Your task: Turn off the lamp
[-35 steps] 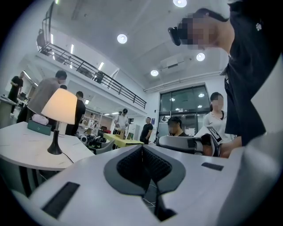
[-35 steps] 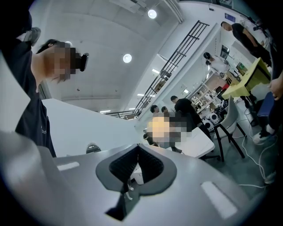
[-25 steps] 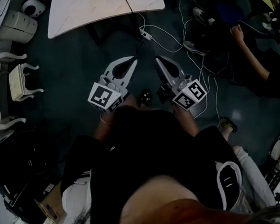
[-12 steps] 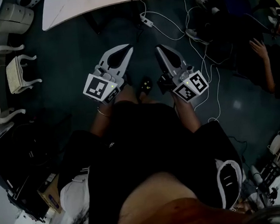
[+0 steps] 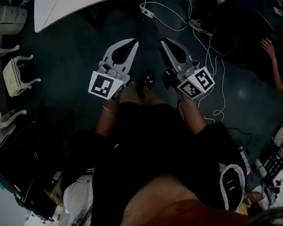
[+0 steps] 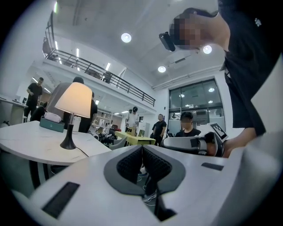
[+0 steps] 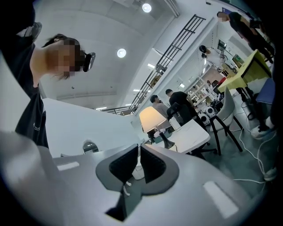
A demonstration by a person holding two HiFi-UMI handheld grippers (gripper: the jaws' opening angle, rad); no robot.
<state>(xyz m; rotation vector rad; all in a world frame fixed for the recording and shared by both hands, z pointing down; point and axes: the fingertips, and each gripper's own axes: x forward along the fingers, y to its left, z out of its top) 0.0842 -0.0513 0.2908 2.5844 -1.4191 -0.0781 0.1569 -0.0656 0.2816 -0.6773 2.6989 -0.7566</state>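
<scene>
The lamp [image 6: 74, 99] has a glowing cream shade on a slim black stem and stands on a white table [image 6: 26, 143], well ahead and left in the left gripper view. The right gripper view shows the lamp [image 7: 152, 118] on the same table [image 7: 192, 134], beyond the jaws. My left gripper [image 6: 142, 149] is shut with nothing in it. My right gripper [image 7: 139, 149] is likewise shut and empty. In the head view both grippers, left [image 5: 135, 41] and right [image 5: 163, 41], point side by side toward the table edge [image 5: 74, 7], clearly short of it. The lamp is outside the head view.
The lamp's cord runs down to a power strip [image 5: 146, 10] on the dark floor, among loose white cables [image 5: 205, 41]. White ornate furniture [image 5: 13, 76] stands at the left. A teal box [image 6: 51, 125] lies by the lamp. Several people stand behind, one sits at the right [image 5: 272, 51].
In the head view the table has slid up toward the top edge and the lamp base has left the picture. Both grippers stay shut and side by side, a little higher in the frame.
</scene>
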